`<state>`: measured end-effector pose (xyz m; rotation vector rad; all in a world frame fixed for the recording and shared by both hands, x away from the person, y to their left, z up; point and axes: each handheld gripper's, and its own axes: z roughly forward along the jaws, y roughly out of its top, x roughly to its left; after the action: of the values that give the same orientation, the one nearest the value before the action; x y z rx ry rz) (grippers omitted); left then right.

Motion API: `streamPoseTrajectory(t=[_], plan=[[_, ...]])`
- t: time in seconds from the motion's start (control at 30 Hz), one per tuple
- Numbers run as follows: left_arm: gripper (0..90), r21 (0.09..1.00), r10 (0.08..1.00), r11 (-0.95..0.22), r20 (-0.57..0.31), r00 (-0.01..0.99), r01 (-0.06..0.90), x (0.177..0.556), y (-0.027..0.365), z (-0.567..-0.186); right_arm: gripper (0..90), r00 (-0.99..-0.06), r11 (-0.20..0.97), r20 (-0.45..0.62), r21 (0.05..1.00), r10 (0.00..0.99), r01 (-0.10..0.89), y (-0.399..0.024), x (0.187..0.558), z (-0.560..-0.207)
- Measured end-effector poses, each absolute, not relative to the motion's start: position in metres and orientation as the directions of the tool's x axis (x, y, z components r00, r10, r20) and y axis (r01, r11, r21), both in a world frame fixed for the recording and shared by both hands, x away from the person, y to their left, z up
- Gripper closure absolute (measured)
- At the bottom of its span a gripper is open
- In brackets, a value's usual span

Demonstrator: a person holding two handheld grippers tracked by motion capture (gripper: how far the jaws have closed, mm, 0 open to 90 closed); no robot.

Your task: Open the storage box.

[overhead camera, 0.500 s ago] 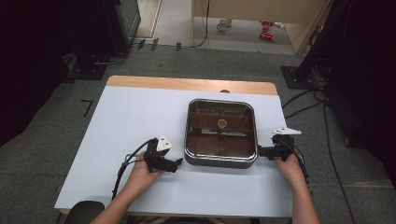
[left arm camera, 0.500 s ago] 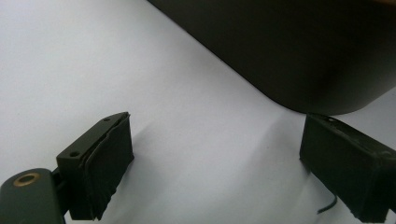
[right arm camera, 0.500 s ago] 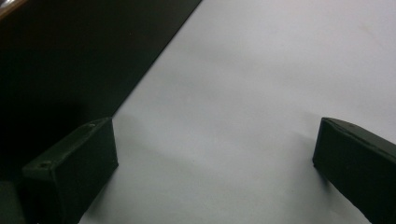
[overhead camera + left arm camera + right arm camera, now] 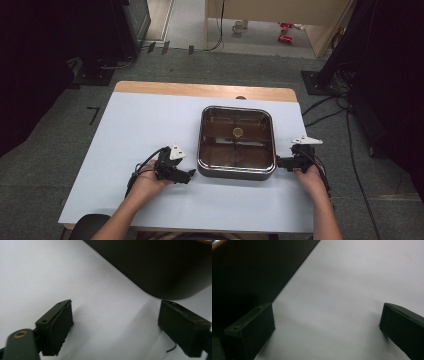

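A square dark metal pan (image 4: pixel 236 142) with a shiny rim sits on the white table, a small round brass-coloured piece at its centre. My left gripper (image 4: pixel 189 175) rests on the table just left of the pan's near-left corner, jaws wide open around bare table; the pan's dark rounded corner (image 4: pixel 160 267) shows ahead in the left gripper view. My right gripper (image 4: pixel 280 162) lies at the pan's right side near its front corner, pointing at the pan. Its jaws stand open over bare table, and the pan's dark wall (image 4: pixel 249 270) fills the left of the right gripper view.
The white tabletop (image 4: pixel 135 130) has a wooden strip (image 4: pixel 200 90) along its far edge. Cables trail from both grippers. Dark equipment and cables stand on the grey floor around the table, and a wooden cabinet is at the back.
Both grippers stay beside the pan as before; nothing has visibly moved.
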<state>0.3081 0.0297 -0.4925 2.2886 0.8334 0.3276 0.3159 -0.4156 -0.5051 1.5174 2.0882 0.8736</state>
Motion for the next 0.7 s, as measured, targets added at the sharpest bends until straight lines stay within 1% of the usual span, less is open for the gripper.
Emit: streamPoseTrajectory(t=[0.07, 0.13, 0.23, 0.27, 0.3, 0.33, 0.37, 0.4, 0.43, 0.5, 0.6, 0.7], plan=[[19.5, 0.667, 0.641, -0.571, -0.001, 0.767, 0.478, 0.309, 0.034, -0.490, 0.0, -0.321, 0.210, 0.031, 0.696, 0.947, 0.687, -0.416, 0.316, -0.505], [26.0, 0.661, 0.650, -0.563, -0.017, 0.760, 0.496, 0.310, 0.038, -0.488, 0.0, -0.321, 0.209, 0.032, 0.696, 0.947, 0.687, -0.416, 0.316, -0.505], [25.8, 0.634, 0.627, -0.579, -0.054, 0.777, 0.512, 0.313, 0.042, -0.482, 0.0, -0.321, 0.210, 0.031, 0.696, 0.947, 0.687, -0.416, 0.316, -0.505], [25.5, 0.634, 0.627, -0.579, -0.054, 0.777, 0.512, 0.313, 0.042, -0.482, 0.0, -0.321, 0.210, 0.031, 0.696, 0.946, 0.687, -0.416, 0.316, -0.505], [25.5, 0.630, 0.616, -0.573, -0.090, 0.782, 0.524, 0.315, 0.046, -0.478, 0.0, -0.321, 0.210, 0.032, 0.696, 0.947, 0.687, -0.416, 0.316, -0.505], [25.7, 0.630, 0.616, -0.573, -0.090, 0.782, 0.524, 0.315, 0.046, -0.478, 0.0, -0.321, 0.210, 0.032, 0.696, 0.947, 0.687, -0.416, 0.316, -0.505], [25.7, 0.635, 0.609, -0.560, -0.120, 0.784, 0.532, 0.318, 0.048, -0.475, 0.0, -0.321, 0.210, 0.032, 0.696, 0.946, 0.687, -0.416, 0.316, -0.505], [26.4, 0.642, 0.604, -0.554, -0.127, 0.787, 0.529, 0.318, 0.050, -0.474, 0.0, -0.321, 0.210, 0.032, 0.696, 0.946, 0.687, -0.416, 0.316, -0.505], [26.5, 0.649, 0.603, -0.550, -0.127, 0.787, 0.526, 0.319, 0.051, -0.472, 0.0, -0.321, 0.210, 0.032, 0.696, 0.947, 0.687, -0.416, 0.316, -0.505], [26.5, 0.657, 0.599, -0.560, -0.100, 0.794, 0.505, 0.322, 0.052, -0.464, 0.0, -0.321, 0.209, 0.032, 0.695, 0.947, 0.687, -0.416, 0.316, -0.505], [24.9, 0.675, 0.596, -0.536, -0.125, 0.794, 0.508, 0.325, 0.054, -0.455, 0.0, -0.321, 0.209, 0.032, 0.695, 0.947, 0.687, -0.416, 0.316, -0.505], [23.6, 0.698, 0.586, -0.521, -0.126, 0.800, 0.492, 0.326, 0.057, -0.446, 0.0, -0.320, 0.208, 0.033, 0.696, 0.947, 0.688, -0.416, 0.316, -0.505]])
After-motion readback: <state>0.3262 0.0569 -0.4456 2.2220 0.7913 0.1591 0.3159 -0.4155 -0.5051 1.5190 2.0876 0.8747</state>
